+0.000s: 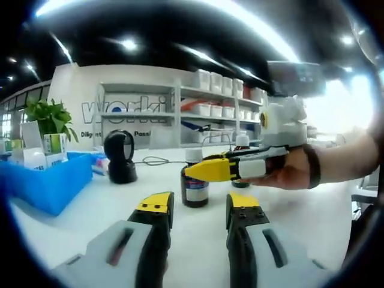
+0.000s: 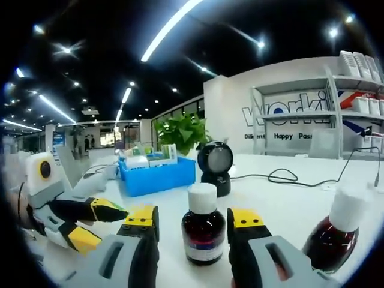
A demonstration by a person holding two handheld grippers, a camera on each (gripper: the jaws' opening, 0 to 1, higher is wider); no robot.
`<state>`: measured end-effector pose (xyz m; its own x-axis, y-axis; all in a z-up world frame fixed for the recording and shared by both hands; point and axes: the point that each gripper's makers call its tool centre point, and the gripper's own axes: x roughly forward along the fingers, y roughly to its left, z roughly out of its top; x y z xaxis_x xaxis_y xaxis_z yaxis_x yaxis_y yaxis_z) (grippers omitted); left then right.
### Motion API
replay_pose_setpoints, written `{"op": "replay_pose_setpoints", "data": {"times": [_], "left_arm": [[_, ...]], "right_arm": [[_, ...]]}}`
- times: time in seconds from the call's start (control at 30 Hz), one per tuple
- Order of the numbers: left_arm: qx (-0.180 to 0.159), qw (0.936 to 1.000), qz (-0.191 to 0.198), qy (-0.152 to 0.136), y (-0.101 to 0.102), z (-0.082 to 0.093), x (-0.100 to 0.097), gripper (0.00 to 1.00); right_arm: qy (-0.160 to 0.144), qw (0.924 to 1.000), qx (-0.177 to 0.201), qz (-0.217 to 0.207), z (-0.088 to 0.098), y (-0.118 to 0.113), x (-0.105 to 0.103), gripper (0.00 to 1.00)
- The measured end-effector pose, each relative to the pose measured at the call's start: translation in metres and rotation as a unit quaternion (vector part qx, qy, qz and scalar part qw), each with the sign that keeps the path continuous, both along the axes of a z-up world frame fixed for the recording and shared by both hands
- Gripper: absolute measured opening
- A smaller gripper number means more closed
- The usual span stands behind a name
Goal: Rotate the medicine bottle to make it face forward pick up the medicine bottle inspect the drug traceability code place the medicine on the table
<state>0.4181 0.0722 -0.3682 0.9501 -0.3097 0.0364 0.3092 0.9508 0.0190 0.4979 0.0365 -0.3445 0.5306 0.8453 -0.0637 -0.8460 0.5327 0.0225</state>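
In the right gripper view the medicine bottle (image 2: 203, 231), dark brown glass with a white cap and a pale label, stands upright on the white bench (image 2: 288, 198) straight ahead of the right claw (image 2: 195, 223), framed in the gap between its two yellow-tipped jaws. The jaws stand wide apart, one on either side of the bottle; whether they reach its sides or stop just short of it cannot be told, and they grip nothing. A second brown bottle (image 2: 333, 237) with a white cap stands off to the right, near that jaw's outer side. At the left edge of this view the left claw (image 2: 90, 225) comes in, jaws parted and empty, well clear of the bottle. In the left gripper view the left claw (image 1: 198, 207) hangs released over bare bench (image 1: 108, 210), its jaws spread with nothing between them, and the medicine bottle (image 1: 195, 186) stands a little beyond their tips. The right claw (image 1: 207, 170), held by a hand (image 1: 294, 174), reaches in from the right with its yellow jaws at the bottle's neck. Farther back sit a black barcode scanner (image 1: 120, 156), a blue tray (image 1: 48, 180) of boxes, a green plant (image 1: 51, 117) and wall shelves (image 1: 210, 102).
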Motion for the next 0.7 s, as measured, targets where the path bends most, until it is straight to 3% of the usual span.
{"op": "replay_pose_setpoints", "data": {"times": [0.27,0.7], "left_arm": [[0.013,0.9999,-0.003,0.006,-0.002,-0.004,0.001,0.27],[-0.012,0.9998,-0.001,0.015,0.0,-0.002,0.001,0.25]], "right_arm": [[-0.008,0.9999,0.004,0.01,0.019,-0.016,-0.009,0.39],[-0.036,0.9992,0.017,-0.002,0.058,-0.085,-0.026,0.38]]}}
